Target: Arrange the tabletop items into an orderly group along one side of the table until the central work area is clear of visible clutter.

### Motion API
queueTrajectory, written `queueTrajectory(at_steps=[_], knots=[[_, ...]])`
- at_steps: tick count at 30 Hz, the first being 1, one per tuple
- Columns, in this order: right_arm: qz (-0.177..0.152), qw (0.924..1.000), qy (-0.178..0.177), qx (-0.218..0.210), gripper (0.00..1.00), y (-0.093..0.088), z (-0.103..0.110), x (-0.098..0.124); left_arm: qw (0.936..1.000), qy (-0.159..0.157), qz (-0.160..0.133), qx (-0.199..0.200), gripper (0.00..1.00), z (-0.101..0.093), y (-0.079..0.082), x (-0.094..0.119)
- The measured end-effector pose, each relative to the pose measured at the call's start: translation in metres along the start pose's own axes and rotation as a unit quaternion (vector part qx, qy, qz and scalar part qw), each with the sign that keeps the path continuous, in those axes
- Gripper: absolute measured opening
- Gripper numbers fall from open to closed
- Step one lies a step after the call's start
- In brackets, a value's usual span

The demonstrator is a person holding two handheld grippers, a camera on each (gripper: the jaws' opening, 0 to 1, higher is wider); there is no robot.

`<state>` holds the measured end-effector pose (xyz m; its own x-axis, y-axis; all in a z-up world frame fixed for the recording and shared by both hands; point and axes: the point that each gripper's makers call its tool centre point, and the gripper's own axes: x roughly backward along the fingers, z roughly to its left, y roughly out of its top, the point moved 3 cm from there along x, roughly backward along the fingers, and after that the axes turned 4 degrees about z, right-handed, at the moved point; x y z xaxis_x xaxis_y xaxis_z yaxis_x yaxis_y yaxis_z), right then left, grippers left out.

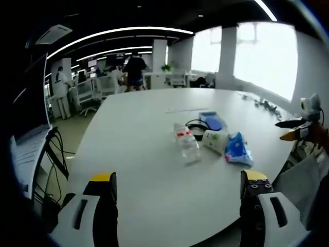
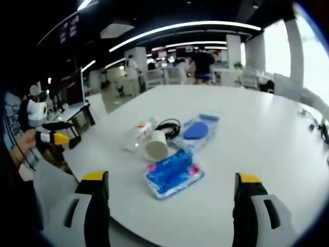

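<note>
1. We judge the task to be at its opening step: the items lie bunched together on the white tabletop (image 1: 154, 170), and neither gripper touches any of them.
2. The left gripper (image 1: 180, 193) hovers over the near edge of the tabletop with its fingers (image 1: 105, 198) wide apart and nothing between them. The cluster sits ahead of it and slightly to the right in the left gripper view.
3. The right gripper (image 2: 169, 193) likewise hangs at the table edge, its fingers (image 2: 247, 198) spread and empty, facing the cluster from the opposite side.
4. Count, as far as we can tell:
   - one clear plastic bottle (image 1: 186, 144), lying on its side;
   - one white paper cup (image 2: 156, 145), tipped over, touching or just beside the bottle;
   - one blue patterned packet (image 2: 174, 172), flat, nearest the right gripper;
   - one clear pouch holding something blue (image 2: 198, 129), beyond the cup;
   - one black cable (image 2: 168, 126), coiled, partly tucked behind the cup.
5. We make that five items, all within one loose group near the middle of the tabletop.
6. In our judgement the next move calls for one gripper to reach forward and close on the nearest item; the packet is the readiest for the right gripper, then carry it to a chosen edge.
7. The bottle may roll when nudged; we advise gripping it across the body.
</note>
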<state>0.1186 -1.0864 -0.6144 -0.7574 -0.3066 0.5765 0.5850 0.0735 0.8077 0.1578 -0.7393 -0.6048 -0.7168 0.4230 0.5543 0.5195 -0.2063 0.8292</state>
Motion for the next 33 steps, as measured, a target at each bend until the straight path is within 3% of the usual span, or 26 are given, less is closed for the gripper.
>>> queueTrajectory(at_steps=[6,12,15,19,29,33], knots=[[0.01,0.9999,-0.001,0.01,1.0,-0.002,0.003,-0.003,1.0,-0.002,-0.002,-0.001,1.0,-0.001,0.002,0.0],[0.004,0.9998,0.012,-0.011,1.0,0.001,0.007,-0.003,0.9999,-0.002,0.002,-0.01,1.0,0.003,0.007,0.001],[0.028,0.9992,-0.003,0.028,1.0,-0.003,0.007,-0.004,1.0,-0.002,0.002,-0.003,1.0,0.004,0.009,-0.001],[0.019,0.9996,0.017,0.009,1.0,0.001,0.013,-0.006,1.0,0.002,0.003,-0.003,1.0,0.003,0.01,-0.003],[0.022,0.9993,0.024,0.017,1.0,0.001,0.015,-0.007,0.9999,0.005,0.005,0.01,1.0,0.007,0.005,0.0],[0.008,0.9989,0.047,-0.001,1.0,0.006,0.021,-0.006,0.9999,0.005,0.006,0.015,1.0,0.009,0.004,0.001]])
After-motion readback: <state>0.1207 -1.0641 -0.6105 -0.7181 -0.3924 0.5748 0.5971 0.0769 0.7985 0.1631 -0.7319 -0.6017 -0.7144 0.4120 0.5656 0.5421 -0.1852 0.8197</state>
